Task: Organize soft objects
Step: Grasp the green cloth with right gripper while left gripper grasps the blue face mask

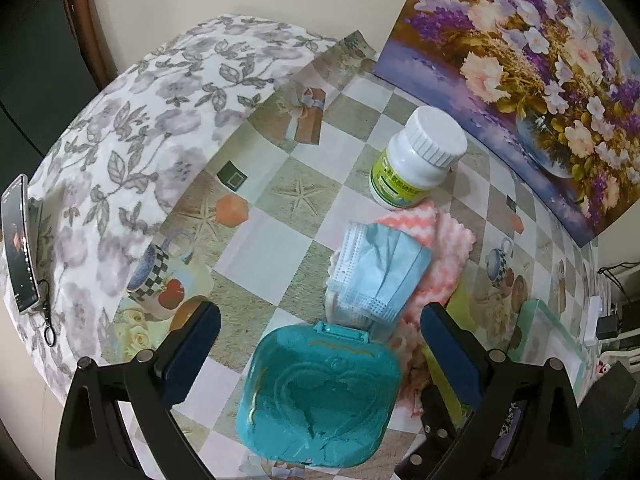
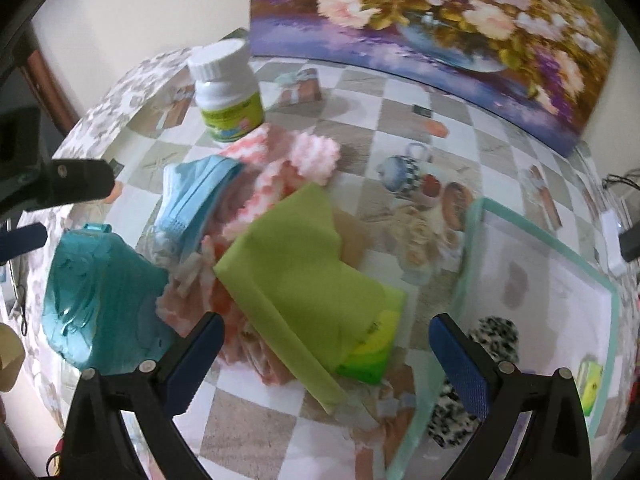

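A blue face mask [image 1: 380, 272] [image 2: 192, 200] lies folded on a pink-and-white fluffy cloth [image 1: 440, 248] [image 2: 280, 168]. A lime-green cloth [image 2: 296, 276] overlaps the pink one and a green packet [image 2: 372, 352]. A teal plastic case [image 1: 320, 396] [image 2: 100, 300] sits between the fingers of my left gripper [image 1: 320, 356], which is open and not touching it. My right gripper [image 2: 328, 364] hangs open above the green cloth. A spotted black-and-white fuzzy item [image 2: 480, 364] lies in the clear glass tray [image 2: 544, 240] at the right.
A white pill bottle [image 1: 420, 156] [image 2: 228, 92] with a green label stands behind the cloths. A flower painting [image 1: 520, 64] [image 2: 440, 20] leans on the wall. A phone [image 1: 18, 244] rests on the floral cover at the left. Cables and a charger [image 1: 608, 320] lie right.
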The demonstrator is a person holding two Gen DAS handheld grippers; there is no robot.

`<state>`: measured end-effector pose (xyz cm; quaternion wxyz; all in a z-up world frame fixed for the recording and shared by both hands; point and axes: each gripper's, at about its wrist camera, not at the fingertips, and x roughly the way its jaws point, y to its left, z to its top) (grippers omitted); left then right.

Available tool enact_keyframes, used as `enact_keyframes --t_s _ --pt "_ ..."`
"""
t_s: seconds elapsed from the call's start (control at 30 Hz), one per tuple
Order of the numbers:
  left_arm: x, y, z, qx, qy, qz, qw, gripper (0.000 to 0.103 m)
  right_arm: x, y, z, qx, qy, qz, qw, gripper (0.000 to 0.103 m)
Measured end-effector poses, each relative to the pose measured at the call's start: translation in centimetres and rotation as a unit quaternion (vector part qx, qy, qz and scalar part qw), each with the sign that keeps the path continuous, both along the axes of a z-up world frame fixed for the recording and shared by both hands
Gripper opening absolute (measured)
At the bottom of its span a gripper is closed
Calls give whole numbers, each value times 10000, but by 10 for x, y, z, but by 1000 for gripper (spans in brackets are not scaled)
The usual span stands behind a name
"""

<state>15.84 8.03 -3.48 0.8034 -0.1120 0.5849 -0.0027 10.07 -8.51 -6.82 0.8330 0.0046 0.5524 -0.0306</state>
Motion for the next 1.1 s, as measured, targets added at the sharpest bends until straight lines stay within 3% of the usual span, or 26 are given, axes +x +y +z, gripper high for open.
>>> enact_keyframes --t_s 0.13,0.4,0.67,0.97,1.1 --pt "3 -3 -4 -27 62 -33 10000 100 8 0 -10 9 39 42 10000 101" --pt "7 -15 -7 48 83 -173 9998 100 18 -11 -18 252 94 11 9996 84" --pt "11 -24 -8 -45 132 -213 9997 100 19 -39 -12 853 -29 -285 9959 49" --pt "18 -38 -2 93 -62 -396 9992 100 21 -58 -14 1216 -72 -509 9912 24" --pt "27 -45 -3 313 -145 -562 9978 100 22 -62 -15 1296 -76 -545 9900 20"
